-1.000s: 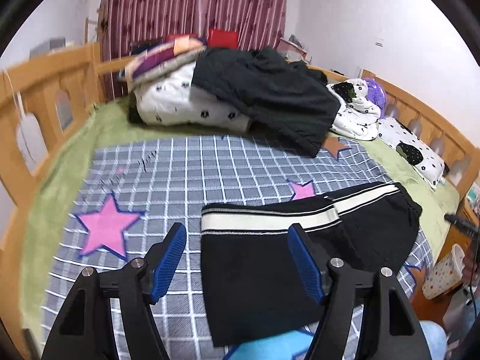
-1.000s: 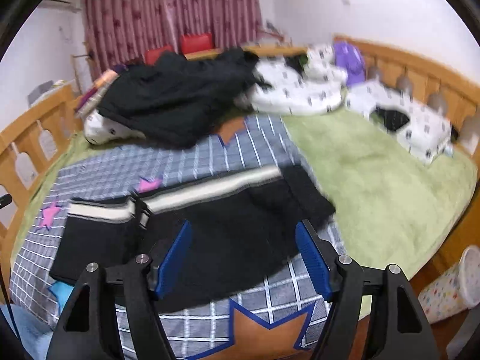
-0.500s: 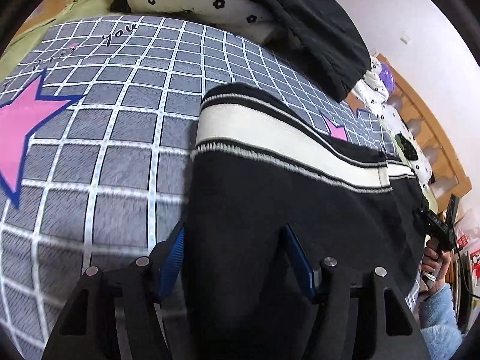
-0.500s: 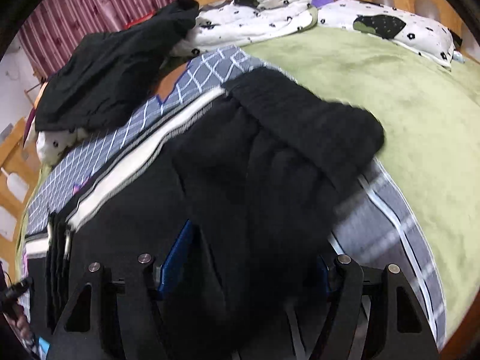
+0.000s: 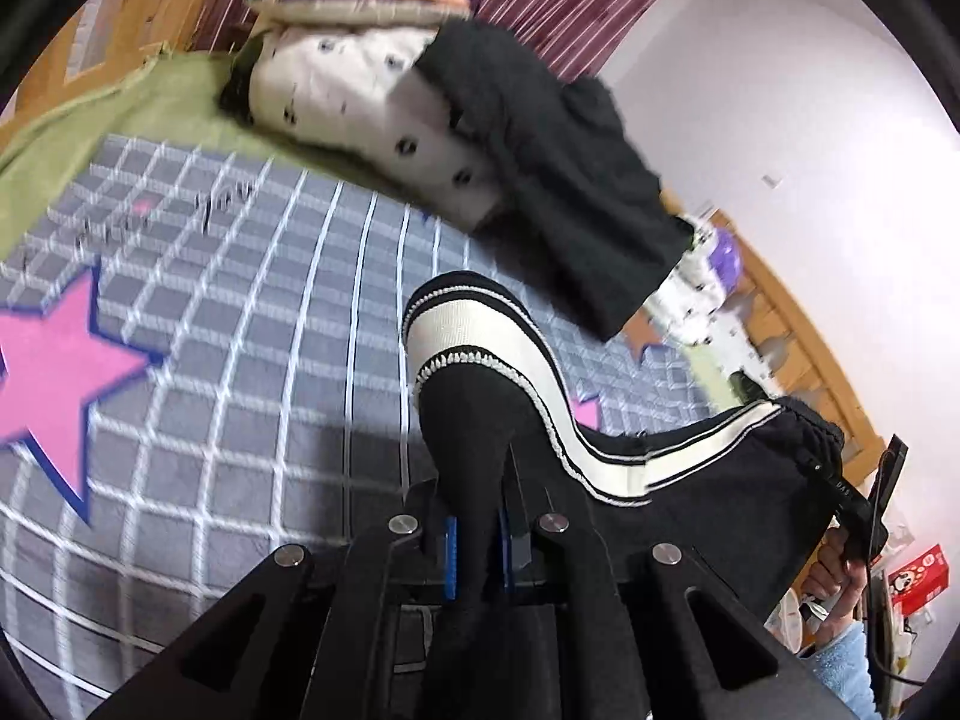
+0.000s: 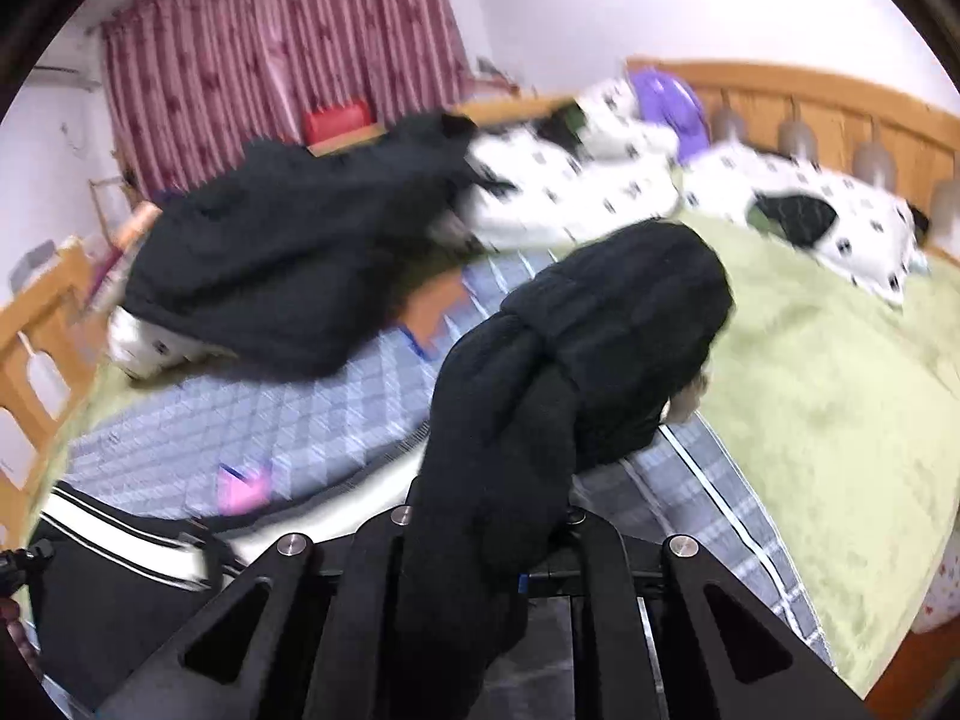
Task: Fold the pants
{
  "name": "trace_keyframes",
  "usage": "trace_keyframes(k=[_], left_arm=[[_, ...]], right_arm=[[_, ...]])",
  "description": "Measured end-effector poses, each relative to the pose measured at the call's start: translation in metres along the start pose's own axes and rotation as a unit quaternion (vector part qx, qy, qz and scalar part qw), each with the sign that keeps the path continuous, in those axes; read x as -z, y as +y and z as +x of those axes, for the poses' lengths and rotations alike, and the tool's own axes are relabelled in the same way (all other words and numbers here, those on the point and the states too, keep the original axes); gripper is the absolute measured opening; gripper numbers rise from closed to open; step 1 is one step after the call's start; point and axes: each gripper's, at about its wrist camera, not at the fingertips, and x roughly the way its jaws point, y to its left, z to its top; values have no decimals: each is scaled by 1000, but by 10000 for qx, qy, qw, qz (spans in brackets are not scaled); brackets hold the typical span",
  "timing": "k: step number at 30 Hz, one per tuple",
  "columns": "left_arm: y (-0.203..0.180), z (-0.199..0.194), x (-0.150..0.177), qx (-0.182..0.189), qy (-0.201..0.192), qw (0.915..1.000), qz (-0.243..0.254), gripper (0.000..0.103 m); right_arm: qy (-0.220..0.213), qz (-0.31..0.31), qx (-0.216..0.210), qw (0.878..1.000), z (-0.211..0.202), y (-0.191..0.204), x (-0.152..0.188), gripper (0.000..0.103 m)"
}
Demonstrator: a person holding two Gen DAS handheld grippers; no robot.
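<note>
Pants (image 5: 480, 420) — both grippers apparently clamped.

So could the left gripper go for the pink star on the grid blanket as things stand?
Probably not yet. The left gripper is shut on the pants, so it would have to let go first. The pink star itself lies uncovered on the grid blanket.

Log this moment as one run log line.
step: lift for fold | left gripper: shut on pants striped end | right gripper: shut on other end | surface: checked blanket
</note>
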Motion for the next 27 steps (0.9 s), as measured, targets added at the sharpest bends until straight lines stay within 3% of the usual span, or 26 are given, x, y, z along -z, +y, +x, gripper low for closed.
trace_keyframes(k=[4,8,11,13,15,17,18,20,22,27], left_arm=[[18,-52,-27,-559,-445,9970,295,10],[65,-73,-41,-1106,-351,9930,210,10],[109,-58,-24,-1564,-40,9876,123,11],[140,-34,-7,-1759,342,9837,-129,12],[160,-17,8,-2091,498,9764,-233,24],[167,-14,17,-2311,416,9716,-273,35],[163,-18,16,-2502,359,9674,-156,36],[148,-29,11,-3042,143,9523,210,36],[132,-40,3,-3311,-91,9422,511,36],[109,-37,-19,-2875,-214,9559,567,38]], right_arm=[[-249,-260,-542,9979,-21,43,-18,12],[-78,-485,-1133,9923,-13,77,-7,13],[375,-670,-1255,9891,22,88,23,15],[1007,-704,-1168,9855,62,86,55,17],[1632,-768,-665,9814,98,78,91,18],[1944,-737,-732,9754,105,67,109,22],[1965,-701,-890,9739,97,59,114,25],[2031,-907,-842,9713,81,54,114,41],[1845,-1343,-548,9721,55,50,108,46],[1238,-1629,-502,9776,23,50,79,46]])
